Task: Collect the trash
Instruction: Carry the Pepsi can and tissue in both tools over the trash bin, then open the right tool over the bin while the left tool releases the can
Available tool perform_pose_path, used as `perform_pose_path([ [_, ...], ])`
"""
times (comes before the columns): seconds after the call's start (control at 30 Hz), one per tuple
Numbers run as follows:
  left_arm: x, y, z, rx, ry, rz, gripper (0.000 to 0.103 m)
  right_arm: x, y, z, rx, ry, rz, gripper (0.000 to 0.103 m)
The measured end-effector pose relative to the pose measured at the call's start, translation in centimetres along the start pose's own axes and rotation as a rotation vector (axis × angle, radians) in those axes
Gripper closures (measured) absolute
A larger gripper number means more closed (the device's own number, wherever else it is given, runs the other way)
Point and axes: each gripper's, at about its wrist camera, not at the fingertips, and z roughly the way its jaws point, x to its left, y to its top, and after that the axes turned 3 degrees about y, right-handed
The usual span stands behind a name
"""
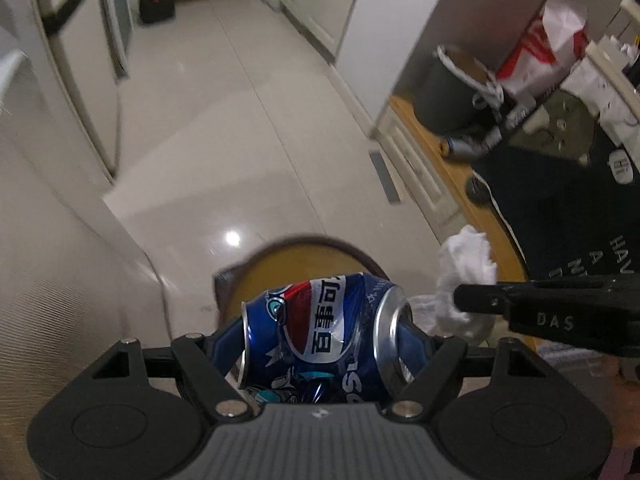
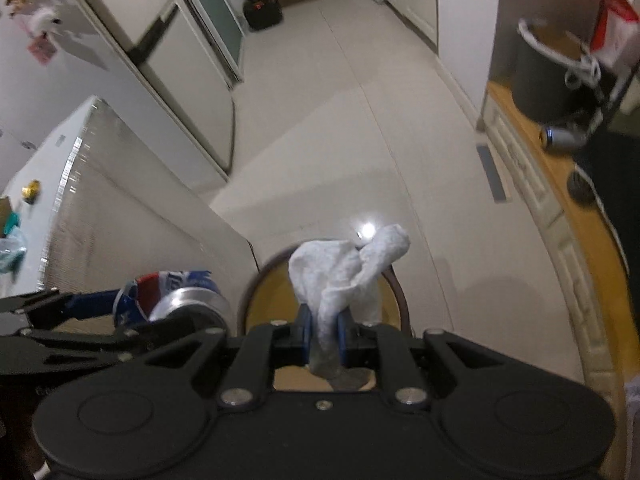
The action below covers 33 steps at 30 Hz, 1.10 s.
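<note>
A dented blue Pepsi can [image 1: 320, 340] lies crosswise between the fingers of my left gripper [image 1: 322, 354], which is shut on it by its two ends. My right gripper [image 2: 325, 334] is shut on a crumpled white tissue [image 2: 344, 276] that sticks up past its blue pads. Both are held over a round bin [image 1: 300, 256] with a brown rim and a yellow inside, standing on the floor. In the left wrist view the right gripper [image 1: 460, 300] comes in from the right with the tissue [image 1: 466, 276]. In the right wrist view the can [image 2: 176, 296] shows at the left.
Pale tiled floor [image 1: 240, 120] runs ahead between white cabinets [image 1: 80, 92] and a white wall. A wooden table [image 2: 560, 184] with a dark mat, a grey bucket [image 2: 548, 76] and a small bottle curves along the right. A white appliance [image 2: 80, 200] stands at left.
</note>
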Motion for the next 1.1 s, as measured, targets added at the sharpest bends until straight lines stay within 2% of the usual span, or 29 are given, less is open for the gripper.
perform_pose_path([
  [0.13,-0.4,-0.4,4.1,0.051,-0.012,0.018,0.024,-1.8,-1.1,3.1,0.056,0.01,0.033,0.089],
  [0.27,-0.2,-0.9,7.2,0.08,0.009,0.054,0.024,-2.6,-1.5,6.2,0.104,0.028,0.049,0.089],
  [0.53,3.2,-1.9,9.4,0.095,0.031,0.021,0.024,-1.7,-1.3,14.4,0.204,0.064,0.03,0.087],
  [0.73,4.4,-2.3,11.2,0.099,0.043,0.001,0.024,-1.3,-1.2,19.5,0.263,0.056,0.056,0.074],
  [0.8,4.4,-2.5,11.6,0.106,0.044,0.004,0.024,-1.2,-0.9,20.3,0.275,0.017,0.052,0.065],
  [0.87,4.5,-2.7,12.0,0.11,0.045,0.004,0.024,-1.4,-0.8,20.4,0.261,0.006,0.07,0.048],
  [0.93,4.3,-2.8,12.4,0.113,0.045,0.002,0.024,-1.8,-0.7,20.2,0.249,0.025,0.105,0.043],
  [1.1,3.3,-2.4,13.9,0.098,0.025,0.011,0.024,-3.2,-0.7,19.4,0.229,0.025,0.159,0.037],
])
